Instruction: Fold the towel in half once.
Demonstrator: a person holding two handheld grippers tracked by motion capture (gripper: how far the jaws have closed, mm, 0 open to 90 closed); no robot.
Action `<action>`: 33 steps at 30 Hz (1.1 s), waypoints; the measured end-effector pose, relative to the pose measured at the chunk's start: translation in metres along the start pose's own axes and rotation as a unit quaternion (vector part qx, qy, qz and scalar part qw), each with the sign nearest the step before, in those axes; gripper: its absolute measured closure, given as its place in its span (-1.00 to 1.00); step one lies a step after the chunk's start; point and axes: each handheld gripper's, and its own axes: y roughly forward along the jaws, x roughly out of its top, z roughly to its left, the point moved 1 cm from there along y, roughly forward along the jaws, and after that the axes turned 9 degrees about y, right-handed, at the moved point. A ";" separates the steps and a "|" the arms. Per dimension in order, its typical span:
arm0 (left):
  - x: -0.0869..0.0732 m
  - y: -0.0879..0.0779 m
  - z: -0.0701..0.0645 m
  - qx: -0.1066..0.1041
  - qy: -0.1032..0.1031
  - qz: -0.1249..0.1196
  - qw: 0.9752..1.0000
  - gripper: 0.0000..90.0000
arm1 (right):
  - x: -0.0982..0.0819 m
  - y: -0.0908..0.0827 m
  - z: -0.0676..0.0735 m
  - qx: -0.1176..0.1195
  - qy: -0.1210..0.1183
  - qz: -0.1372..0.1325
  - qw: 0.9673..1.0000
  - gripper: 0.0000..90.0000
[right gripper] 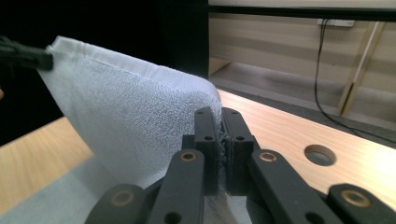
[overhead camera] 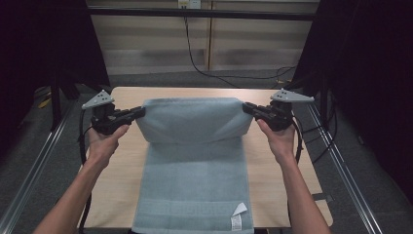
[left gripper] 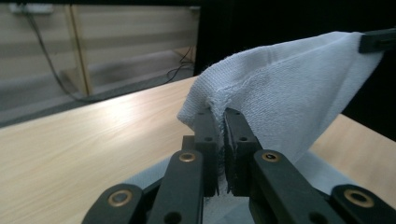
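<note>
The towel was pale grey-blue terry cloth, matt, its looped pile rough and nubbly, with a flatter woven band and a smooth white label at the end nearest the person. Under the towel, the table was light wood-grain board, smooth with a soft sheen. The left gripper and right gripper had matt black plastic jaws with brass-coloured metal rivets; each carried a dull grey plate. Around the table, the floor looked like rough grey carpet.
</note>
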 end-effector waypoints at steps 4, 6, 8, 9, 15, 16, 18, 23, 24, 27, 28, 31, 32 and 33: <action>0.008 -0.022 -0.018 -0.015 0.000 -0.030 0.999 0.90 | 0.003 -0.020 0.017 0.005 -0.016 -0.002 1.000 0.93; 0.004 -0.030 -0.026 -0.024 0.010 -0.034 0.999 0.90 | 0.001 -0.034 0.027 0.009 -0.028 -0.003 1.000 0.93; -0.010 -0.034 -0.034 -0.043 0.008 -0.023 0.999 0.90 | -0.013 -0.050 0.037 0.005 -0.043 0.020 0.999 0.92; -0.021 -0.036 -0.039 -0.046 0.007 -0.018 0.999 0.90 | -0.023 -0.054 0.038 0.013 -0.035 0.032 0.999 0.92; -0.093 -0.035 -0.068 -0.065 -0.017 0.011 0.998 0.89 | -0.097 -0.061 0.043 0.033 0.003 0.108 0.994 0.89; -0.101 -0.032 -0.074 -0.072 -0.021 0.020 0.997 0.89 | -0.113 -0.060 0.043 0.037 0.016 0.124 0.991 0.89; -0.119 -0.027 -0.084 -0.088 -0.025 0.044 0.995 0.89 | -0.141 -0.061 0.044 0.038 0.032 0.145 0.988 0.89; -0.152 -0.038 -0.100 -0.082 -0.034 0.082 0.993 0.87 | -0.175 -0.075 0.046 0.022 0.032 0.188 0.981 0.83; -0.155 -0.040 -0.102 -0.094 -0.030 0.097 0.990 0.82 | -0.183 -0.081 0.050 0.013 0.018 0.205 0.979 0.73; -0.163 -0.053 -0.112 -0.101 -0.019 0.110 0.989 0.78 | -0.190 -0.089 0.055 0.019 0.017 0.211 0.977 0.73; -0.164 -0.059 -0.116 -0.096 -0.020 0.107 0.989 0.76 | -0.193 -0.095 0.058 0.027 0.021 0.211 0.977 0.72; -0.163 -0.073 -0.124 -0.112 -0.017 0.091 0.989 0.67 | -0.196 -0.110 0.065 0.052 0.032 0.214 0.975 0.61; -0.162 -0.077 -0.125 -0.123 -0.021 0.085 0.988 0.65 | -0.196 -0.112 0.066 0.062 0.035 0.212 0.975 0.59; -0.162 -0.080 -0.127 -0.125 -0.021 0.075 0.989 0.65 | -0.196 -0.112 0.066 0.062 0.035 0.212 0.975 0.59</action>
